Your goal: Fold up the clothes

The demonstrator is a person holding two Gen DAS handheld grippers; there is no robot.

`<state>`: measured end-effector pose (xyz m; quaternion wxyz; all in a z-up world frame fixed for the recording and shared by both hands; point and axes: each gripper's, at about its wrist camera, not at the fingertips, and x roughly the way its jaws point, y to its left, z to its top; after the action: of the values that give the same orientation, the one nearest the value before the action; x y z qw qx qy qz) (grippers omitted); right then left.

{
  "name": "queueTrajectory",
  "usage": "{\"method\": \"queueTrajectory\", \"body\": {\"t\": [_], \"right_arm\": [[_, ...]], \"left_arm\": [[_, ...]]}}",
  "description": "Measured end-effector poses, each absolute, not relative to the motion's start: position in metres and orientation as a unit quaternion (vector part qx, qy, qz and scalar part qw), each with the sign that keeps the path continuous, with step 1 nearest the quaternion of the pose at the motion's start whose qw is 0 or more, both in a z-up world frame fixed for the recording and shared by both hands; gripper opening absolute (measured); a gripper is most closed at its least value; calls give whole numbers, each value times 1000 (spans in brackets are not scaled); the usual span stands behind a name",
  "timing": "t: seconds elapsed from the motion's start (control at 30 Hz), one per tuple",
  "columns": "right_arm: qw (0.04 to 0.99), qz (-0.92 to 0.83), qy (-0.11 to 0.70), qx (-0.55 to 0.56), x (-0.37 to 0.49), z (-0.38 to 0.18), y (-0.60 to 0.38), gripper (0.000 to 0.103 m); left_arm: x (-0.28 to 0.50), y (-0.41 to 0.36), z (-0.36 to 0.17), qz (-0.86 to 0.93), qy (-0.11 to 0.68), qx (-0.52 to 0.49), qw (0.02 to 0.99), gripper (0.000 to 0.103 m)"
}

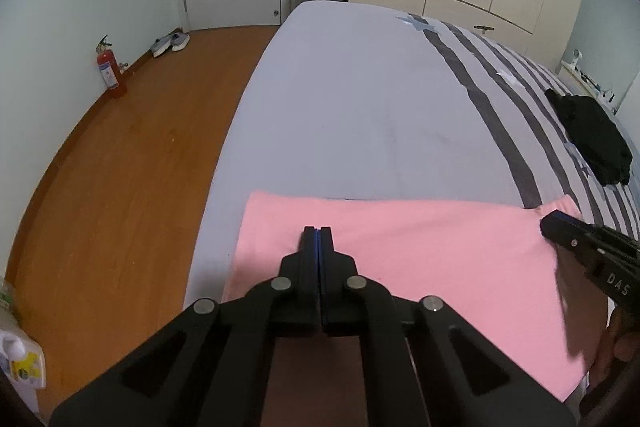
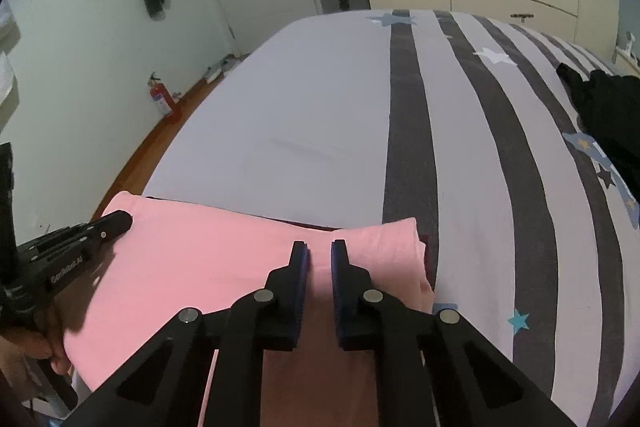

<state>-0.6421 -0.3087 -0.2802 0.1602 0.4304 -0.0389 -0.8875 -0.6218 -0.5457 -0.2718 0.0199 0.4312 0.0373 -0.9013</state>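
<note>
Landmark: the bed, grey sheet with dark stripes toward its right side.
Left gripper: over the left half of the pink garment; jaws pressed together with nothing visibly between them, tips low over the cloth; contact cannot be told.
Pink garment: at the near edge of the bed, lying as a flat band across it; its left end sits on the plain grey part, its right end reaches the first dark stripe.
Fold state: it looks already folded at least once, since the right end shows a rounded doubled edge with layers beneath.
Right gripper: over the right part of the garment, near that doubled edge; jaws a narrow gap apart, holding nothing.
Black garment: in a heap far right on the bed, well apart from the pink one; apparently not yet folded.
Progress: pink piece seems partway, perhaps one more fold left; black one remains.
</note>
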Motion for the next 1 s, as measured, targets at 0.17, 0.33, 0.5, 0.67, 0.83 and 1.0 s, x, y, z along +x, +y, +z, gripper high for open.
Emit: {"method": "queueTrajectory", "body": {"t": [0.17, 0.33, 0.5, 0.67, 0.83, 1.0], "right_arm": [[150, -892, -38, 425, -645, -284, -302, 1], [135, -896, -36, 422, -650, -287, -297, 1], [123, -899, -47, 419, -654, -281, -286, 1], [118, -915, -49, 382, -629, -256, -269, 8], [182, -917, -25, 355, -574, -236, -287, 8], [236, -902, -30, 359, -541, -236, -319, 8]], "left_arm": [[-613, -559, -260, -910, 46, 409, 46, 2], [-610, -584, -280, -890, 45, 448, 69, 2], [-599, -604, -267, -899, 63, 426, 79, 2], [-569, -598, -228, -925, 62, 374, 28, 2], [-532, -555, -211, -934, 51, 351, -45, 2], [-512, -514, -221, -931, 40, 351, -89, 2]]}}
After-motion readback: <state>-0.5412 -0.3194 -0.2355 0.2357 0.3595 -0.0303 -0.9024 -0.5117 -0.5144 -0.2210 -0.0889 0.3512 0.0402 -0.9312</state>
